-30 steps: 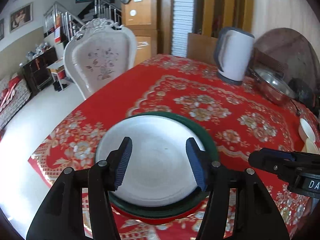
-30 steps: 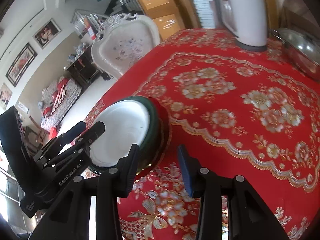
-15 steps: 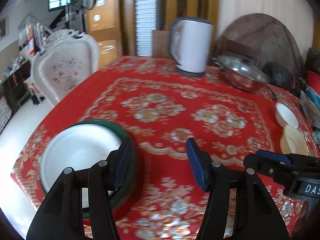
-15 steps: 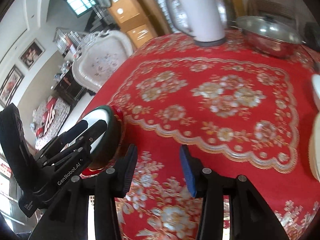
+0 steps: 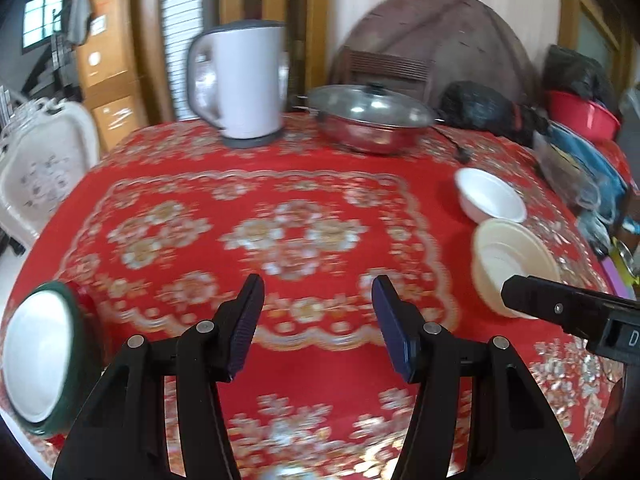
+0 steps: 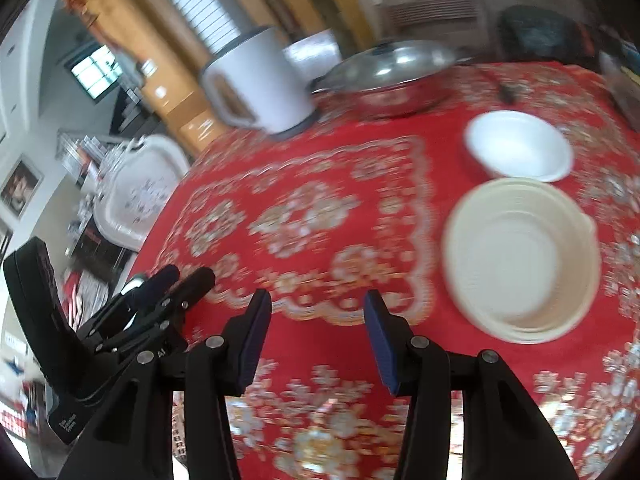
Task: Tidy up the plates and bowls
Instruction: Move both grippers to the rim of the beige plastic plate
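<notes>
1. Left wrist view: left claw (image 5: 318, 322) wide open, nothing between the blue pads, hanging over bare red tablecloth (image 5: 296, 208) on the bench.
2. Landmark = cream bowl (image 5: 510, 260). It sits to the claw's right and a bit ahead; the white bowl (image 5: 490, 196) lies just behind it, near or touching, gap unclear through blur.
3. Plate stack (white plate (image 5: 36, 354) on a green plate (image 5: 82, 360)) lies well apart from the cream bowl, at the far left bench edge, left of the left claw.
4. Right claw's black body (image 5: 572, 312) cuts across the cream bowl's near rim, so the right claw looks nearer that bowl than the left one.
5. Kettle (image 5: 240, 80) and lidded steel pan (image 5: 372, 120) stand far behind the cream bowl, toward the wall.
6. Right wrist view: right claw (image 6: 316, 336) also wide open and empty. Cream bowl (image 6: 520, 256) is ahead and to its right, near; white bowl (image 6: 520, 146) just beyond it.
7. Round bowls, no long axis; a rim pinch likely works from any side.
8. Left claw's body (image 6: 132, 320) is on the far side from the cream bowl, at frame left.
9. Hard to tell: both views motion-blurred; plate stack not visible in the right view; a red layer under the green plate is unclear; cream bowl may be several nested ones, cannot confirm.
</notes>
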`<state>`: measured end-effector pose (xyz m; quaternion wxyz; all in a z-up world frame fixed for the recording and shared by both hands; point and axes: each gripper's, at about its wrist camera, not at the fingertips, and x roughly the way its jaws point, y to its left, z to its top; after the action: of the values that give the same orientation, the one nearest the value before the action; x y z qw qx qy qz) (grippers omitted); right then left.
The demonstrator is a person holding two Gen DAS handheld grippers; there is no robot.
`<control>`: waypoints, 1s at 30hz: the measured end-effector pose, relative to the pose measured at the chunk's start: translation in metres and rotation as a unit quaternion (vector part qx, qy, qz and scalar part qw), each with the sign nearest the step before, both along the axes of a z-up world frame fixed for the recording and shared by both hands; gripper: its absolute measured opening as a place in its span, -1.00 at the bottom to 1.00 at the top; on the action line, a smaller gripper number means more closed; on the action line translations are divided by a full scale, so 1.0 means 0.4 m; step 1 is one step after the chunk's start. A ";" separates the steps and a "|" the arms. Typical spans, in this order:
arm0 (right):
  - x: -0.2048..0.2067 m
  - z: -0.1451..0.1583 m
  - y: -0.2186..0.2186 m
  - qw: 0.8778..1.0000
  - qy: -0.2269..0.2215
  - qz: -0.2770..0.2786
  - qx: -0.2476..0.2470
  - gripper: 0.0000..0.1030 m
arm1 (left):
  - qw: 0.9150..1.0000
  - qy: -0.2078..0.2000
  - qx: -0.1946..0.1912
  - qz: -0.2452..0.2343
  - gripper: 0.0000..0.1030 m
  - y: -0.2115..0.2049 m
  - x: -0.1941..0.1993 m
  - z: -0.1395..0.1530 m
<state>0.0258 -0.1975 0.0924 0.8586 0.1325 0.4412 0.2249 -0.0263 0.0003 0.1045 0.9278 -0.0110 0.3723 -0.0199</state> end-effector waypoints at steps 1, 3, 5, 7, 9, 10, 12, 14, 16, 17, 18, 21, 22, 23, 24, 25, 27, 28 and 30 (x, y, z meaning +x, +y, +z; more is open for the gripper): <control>0.002 0.000 -0.028 1.000 0.000 -0.011 0.000 -0.06 | 1.000 0.001 0.001 -0.008 0.10 -0.025 0.009 -0.001; 0.003 -0.002 -0.077 1.000 0.000 -0.031 -0.004 -0.06 | 1.000 0.003 0.001 -0.021 0.10 -0.064 0.022 -0.004; 0.006 -0.007 -0.117 0.999 0.001 -0.047 -0.004 -0.06 | 0.999 0.004 0.000 -0.033 0.10 -0.098 0.036 -0.005; 0.008 -0.013 -0.159 0.998 0.004 -0.062 -0.002 -0.06 | 0.999 0.003 0.004 -0.045 0.10 -0.140 0.052 -0.008; 0.010 -0.024 -0.196 0.997 0.009 -0.076 -0.001 -0.06 | 0.999 0.006 0.004 -0.054 0.10 -0.172 0.066 -0.014; 0.012 -0.030 -0.217 0.996 0.011 -0.085 -0.001 -0.06 | 0.998 0.010 0.004 -0.059 0.10 -0.190 0.076 -0.018; 0.013 -0.039 -0.252 0.995 0.016 -0.100 -0.001 -0.06 | 0.998 0.017 0.001 -0.066 0.10 -0.212 0.091 -0.027; 0.014 -0.049 -0.290 0.993 0.019 -0.116 0.007 -0.06 | 0.997 0.020 -0.002 -0.070 0.09 -0.236 0.110 -0.032; 0.017 -0.060 -0.328 0.991 0.023 -0.131 0.012 -0.06 | 0.997 0.024 -0.004 -0.073 0.09 -0.257 0.128 -0.039; 0.019 -0.062 -0.339 0.990 0.025 -0.136 0.012 -0.06 | 0.997 0.026 -0.004 -0.074 0.09 -0.263 0.135 -0.042; 0.022 -0.067 -0.350 0.990 0.027 -0.141 0.011 -0.06 | 0.997 0.029 -0.005 -0.075 0.09 -0.276 0.148 -0.047; 0.030 -0.084 -0.381 0.987 0.036 -0.153 0.013 -0.06 | 0.996 0.037 -0.007 -0.077 0.09 -0.297 0.178 -0.060; 0.032 -0.090 -0.390 0.987 0.038 -0.156 0.015 -0.06 | 0.996 0.039 -0.009 -0.077 0.09 -0.301 0.186 -0.064; 0.035 -0.096 -0.398 0.987 0.041 -0.158 0.016 -0.06 | 0.996 0.042 -0.010 -0.078 0.09 -0.307 0.194 -0.068; 0.039 -0.101 -0.402 0.986 0.043 -0.159 0.016 -0.06 | 0.996 0.045 -0.010 -0.078 0.09 -0.312 0.200 -0.074; 0.042 -0.106 -0.408 0.986 0.047 -0.160 0.017 -0.06 | 0.996 0.048 -0.010 -0.079 0.09 -0.317 0.207 -0.079; 0.046 -0.118 -0.418 0.985 0.054 -0.163 0.019 -0.06 | 0.995 0.054 -0.012 -0.082 0.09 -0.327 0.217 -0.089; 0.050 -0.123 -0.423 0.984 0.057 -0.165 0.021 -0.06 | 0.995 0.056 -0.012 -0.083 0.09 -0.332 0.221 -0.093; 0.055 -0.132 -0.431 0.984 0.062 -0.166 0.025 -0.06 | 0.995 0.059 -0.009 -0.084 0.09 -0.345 0.231 -0.102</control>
<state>0.0478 -0.3698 0.0398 0.8513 0.2393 0.4596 0.0819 0.0659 -0.1375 0.0636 0.8990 0.0108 0.4261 -0.1008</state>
